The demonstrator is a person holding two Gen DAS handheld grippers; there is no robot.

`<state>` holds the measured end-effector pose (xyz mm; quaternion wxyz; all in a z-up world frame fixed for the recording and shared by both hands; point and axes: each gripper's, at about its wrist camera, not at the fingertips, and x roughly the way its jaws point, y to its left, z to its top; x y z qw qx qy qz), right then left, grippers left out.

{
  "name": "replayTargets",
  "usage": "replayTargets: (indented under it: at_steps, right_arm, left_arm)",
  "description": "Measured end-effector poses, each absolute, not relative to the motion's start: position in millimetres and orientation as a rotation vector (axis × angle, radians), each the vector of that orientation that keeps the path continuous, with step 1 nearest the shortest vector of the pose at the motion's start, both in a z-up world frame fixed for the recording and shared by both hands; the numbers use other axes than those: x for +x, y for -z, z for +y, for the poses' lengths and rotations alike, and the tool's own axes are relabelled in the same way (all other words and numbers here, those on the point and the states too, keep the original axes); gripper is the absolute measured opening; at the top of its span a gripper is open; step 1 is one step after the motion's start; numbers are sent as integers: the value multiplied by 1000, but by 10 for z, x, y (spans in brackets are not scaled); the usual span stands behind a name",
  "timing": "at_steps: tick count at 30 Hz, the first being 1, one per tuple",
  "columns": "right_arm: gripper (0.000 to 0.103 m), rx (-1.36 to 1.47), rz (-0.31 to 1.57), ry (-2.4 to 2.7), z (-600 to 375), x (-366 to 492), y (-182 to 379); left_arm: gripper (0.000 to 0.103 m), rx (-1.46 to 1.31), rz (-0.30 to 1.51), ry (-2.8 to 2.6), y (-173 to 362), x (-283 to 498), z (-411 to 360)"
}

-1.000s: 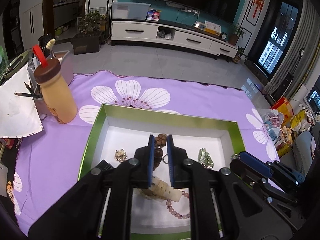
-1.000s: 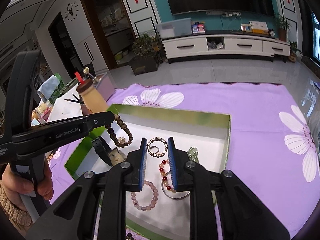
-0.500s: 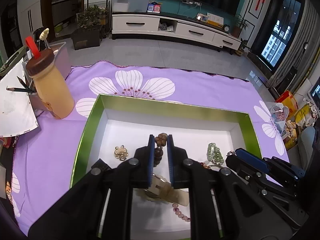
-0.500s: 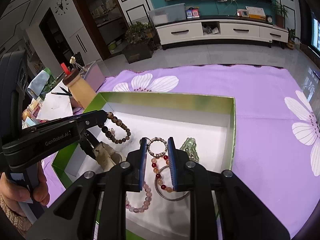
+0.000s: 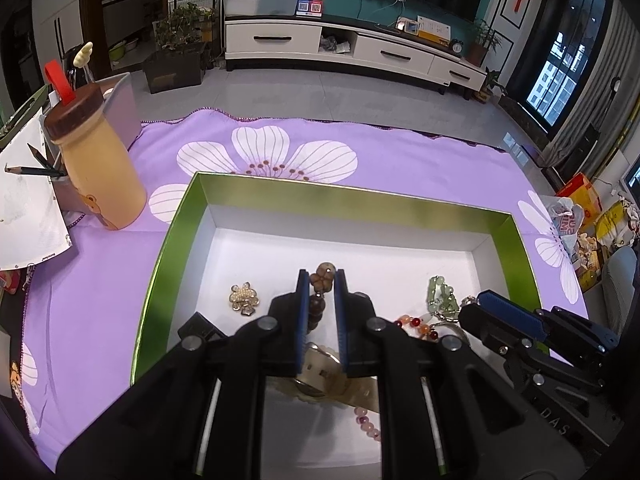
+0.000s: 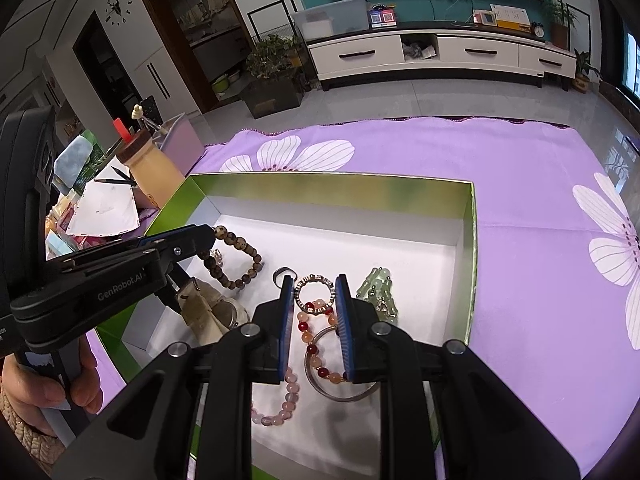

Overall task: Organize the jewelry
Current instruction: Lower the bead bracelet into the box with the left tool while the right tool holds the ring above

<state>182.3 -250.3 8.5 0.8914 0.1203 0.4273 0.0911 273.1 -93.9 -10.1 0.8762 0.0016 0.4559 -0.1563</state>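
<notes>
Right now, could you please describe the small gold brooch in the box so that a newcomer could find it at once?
Start at the green-walled box on the purple flowered cloth. On its white floor, near the left wall, lies the gold brooch, to the left of the left gripper. It is the only flower-shaped cluster of pearly beads, lying apart from the bracelets and the green bead piece.

The left gripper is pinching a brown bead bracelet over the green box. The right gripper is hovering, fingers parted, above a silver ring and red beads.
</notes>
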Motion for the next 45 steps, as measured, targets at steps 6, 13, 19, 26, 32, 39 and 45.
replayTargets:
  at_steps: [6,13,19,26,32,39,45]
  right_arm:
    - [20,242,897,-188,-2474,1838,-53]
    - [20,234,908,-184,-2470,1849,-36]
    - [20,223,923,-177,-2437,1867,-18]
    - [20,209,937,-174,-2414,1883,-6]
    - [20,207,944,-173,-2413,1886,7]
    - [20,199,950,-172,-2402,1886,19]
    - [20,194,954,-170,-2394,1887,28]
  left_arm:
    - [12,9,955,325,129,2720,-937]
    - [12,15,963,324,153,2733,-923]
    - [12,20,969,321,184,2744,-918]
    - [12,27,974,323,189,2740,-929]
    - [12,32,975,323,197,2734,-937]
    - [12,41,982,320,224,2732,-954]
    - [12,45,989,320,246,2742,-954]
